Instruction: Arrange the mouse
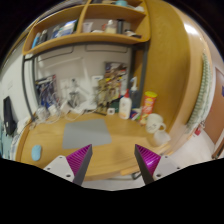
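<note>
Wooden desk (pixel 110 150) is seen w/ the tool (pixel 112 158) held above its near edge, fingers spread wide apart and nothing gripped btwn them; the magenta pads (pixel 80 157) are seen on the inner faces.

Left to right: a dark upright object (pixel 9 113), poss. a monitor edge, is seen at the far left of the desk. A small light-blue rounded item (pixel 37 152), poss. the mouse, is seen on the desk surface just left of the left finger, apart from it; its identity can't be told for sure. A grey mat (pixel 84 133) is laid flat at mid-desk, beyond the fingers, w/ nothing seen on it. Behind it, clutter is lined up along the wall: small white items and papers (pixel 75 100), too small to be told apart. A white bottle w/ red top (pixel 126 104) is stood upright right of the mat, and an orange-yellow container (pixel 148 103) is stood just beside it. A white mug (pixel 155 122) is seen nearer, right of the mat, and another white rounded item (pixel 161 139) is seen just ahead of the right finger.

Above, a wooden shelf (pixel 90 42) is fixed to the wall, w/ boxes and small things on it. Posters or pics (pixel 113 80) are seen on the wall under the shelf. A wooden panel (pixel 175 70) is stood at the right end of the desk.
</note>
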Demonstrator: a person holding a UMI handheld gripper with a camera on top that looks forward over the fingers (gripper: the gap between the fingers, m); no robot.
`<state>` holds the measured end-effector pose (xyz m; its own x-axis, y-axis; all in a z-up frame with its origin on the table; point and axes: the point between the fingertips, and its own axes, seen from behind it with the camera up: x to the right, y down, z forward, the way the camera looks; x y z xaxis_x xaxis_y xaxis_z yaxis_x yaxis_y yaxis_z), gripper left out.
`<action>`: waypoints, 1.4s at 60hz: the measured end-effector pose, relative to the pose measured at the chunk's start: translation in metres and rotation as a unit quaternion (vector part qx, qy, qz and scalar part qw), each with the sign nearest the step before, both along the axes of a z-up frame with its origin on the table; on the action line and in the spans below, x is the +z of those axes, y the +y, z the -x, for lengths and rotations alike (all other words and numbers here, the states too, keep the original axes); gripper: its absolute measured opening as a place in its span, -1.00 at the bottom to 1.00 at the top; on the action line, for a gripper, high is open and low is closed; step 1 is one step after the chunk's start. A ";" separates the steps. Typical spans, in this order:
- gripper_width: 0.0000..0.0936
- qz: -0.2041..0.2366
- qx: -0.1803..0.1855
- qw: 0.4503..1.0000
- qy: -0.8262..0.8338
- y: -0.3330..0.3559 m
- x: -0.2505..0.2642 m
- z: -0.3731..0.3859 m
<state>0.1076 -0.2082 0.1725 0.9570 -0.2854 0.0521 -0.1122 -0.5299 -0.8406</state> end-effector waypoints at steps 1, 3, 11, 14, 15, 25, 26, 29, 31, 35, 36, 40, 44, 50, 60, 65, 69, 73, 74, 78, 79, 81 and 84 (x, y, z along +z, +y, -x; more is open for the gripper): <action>0.84 0.004 0.007 1.000 0.002 0.001 -0.009 0.013; 0.83 0.011 0.023 1.000 0.007 0.002 -0.025 0.039; 0.83 0.034 0.099 0.994 0.043 0.007 -0.072 0.148; 0.84 0.044 0.125 0.990 0.055 0.010 -0.087 0.191; 0.85 0.048 0.132 0.988 0.058 0.011 -0.092 0.204; 0.85 0.075 0.195 0.975 0.073 0.035 -0.129 0.319; 0.84 0.078 0.198 0.974 0.076 0.038 -0.132 0.328; 0.85 0.087 0.204 0.972 0.078 0.049 -0.141 0.351; 0.85 0.089 0.207 0.971 0.077 0.058 -0.145 0.363; 0.85 0.095 0.206 0.971 0.075 0.074 -0.155 0.381; 0.85 0.097 0.206 0.971 0.074 0.078 -0.157 0.385; 0.85 0.099 0.203 0.971 0.077 0.095 -0.164 0.398; 0.85 0.102 0.197 0.972 0.077 0.110 -0.171 0.405; 0.79 0.119 0.185 0.973 0.070 0.123 -0.187 0.406; 0.38 0.113 0.152 0.981 0.049 0.131 -0.190 0.394; 0.14 0.097 0.139 0.984 0.054 0.133 -0.189 0.393; 0.09 0.084 0.137 0.986 0.052 0.134 -0.188 0.392; 0.02 0.073 0.136 0.987 0.044 0.135 -0.188 0.392; -0.03 0.071 0.135 0.987 0.046 0.136 -0.188 0.392; -0.18 0.073 0.134 0.987 0.052 0.135 -0.188 0.393; -0.20 0.075 0.137 0.986 0.051 0.135 -0.188 0.393; -0.24 0.079 0.142 0.986 0.048 0.135 -0.189 0.392; -0.30 0.086 0.144 0.985 0.048 0.134 -0.188 0.393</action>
